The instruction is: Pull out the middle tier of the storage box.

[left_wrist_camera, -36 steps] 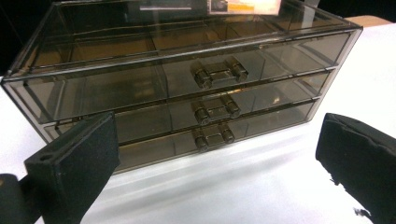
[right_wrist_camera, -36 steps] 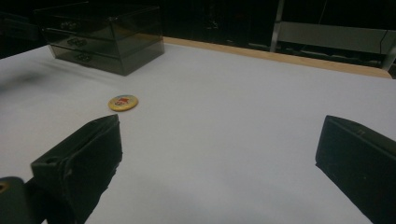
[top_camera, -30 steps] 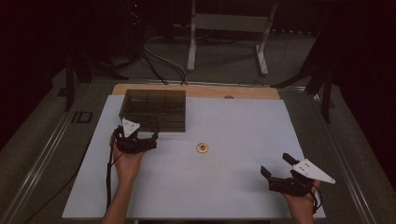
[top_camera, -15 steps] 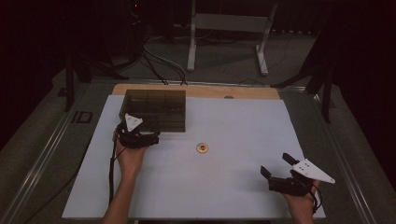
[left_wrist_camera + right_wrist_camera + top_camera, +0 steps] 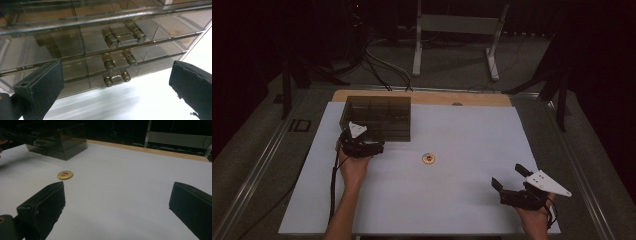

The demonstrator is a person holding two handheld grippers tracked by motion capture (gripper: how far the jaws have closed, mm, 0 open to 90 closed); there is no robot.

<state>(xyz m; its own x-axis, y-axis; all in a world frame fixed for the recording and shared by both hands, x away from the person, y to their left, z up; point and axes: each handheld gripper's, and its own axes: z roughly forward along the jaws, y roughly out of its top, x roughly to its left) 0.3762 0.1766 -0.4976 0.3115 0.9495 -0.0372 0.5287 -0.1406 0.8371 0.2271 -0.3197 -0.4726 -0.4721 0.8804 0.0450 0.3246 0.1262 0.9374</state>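
White worktop (image 5: 462, 200) in a dark room; left tongs (image 5: 117, 85) spread before the drawer box (image 5: 377, 117), right tongs (image 5: 508, 184) spread near a badge (image 5: 428, 158).

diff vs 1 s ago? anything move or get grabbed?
The left claw has moved a little toward the smoked drawer box, and it now faces the drawer handles with its jaws open, holding nothing. The right claw stays open at the near right of the white table, and the yellow badge and the box have not moved. Nothing was grabbed or let go.
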